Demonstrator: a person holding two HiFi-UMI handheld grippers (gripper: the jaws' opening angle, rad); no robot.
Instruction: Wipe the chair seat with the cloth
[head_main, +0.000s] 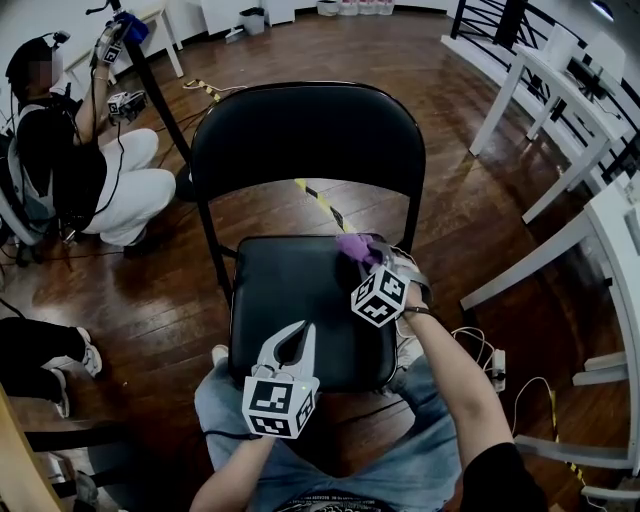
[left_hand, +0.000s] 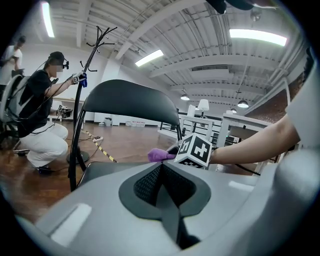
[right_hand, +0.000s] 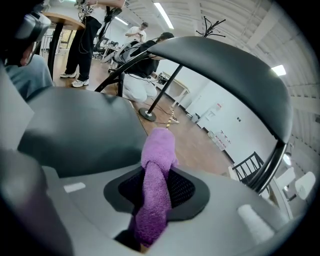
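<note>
Purple terry cloth (head_main: 355, 246), clamped in my right tool (head_main: 366, 258), sits at the far right corner of the black chair seat (head_main: 290, 300), just below the backrest (head_main: 310, 130). In the head view, nearly all the unwiped seat lies toward me and to the left of the cloth, so I judge the coming stroke has to pull back along that line. My left tool (head_main: 297, 335) hangs over the near edge, well apart from the cloth, and with my knees (head_main: 235, 400) it hides the seat's front rim.

In the left gripper view, its jaws meet with nothing between them. Beyond them the cloth shows as a small purple tuft ahead of the right tool's marker cube, and the seat is only a thin dark band.

In the right gripper view, the jaws grip the cloth, which is rolled long and runs straight out along them, its free end bunched past the tips. The roll covers the spot where it would meet the seat, so I cannot tell whether it is pressing down or held just above.
</note>
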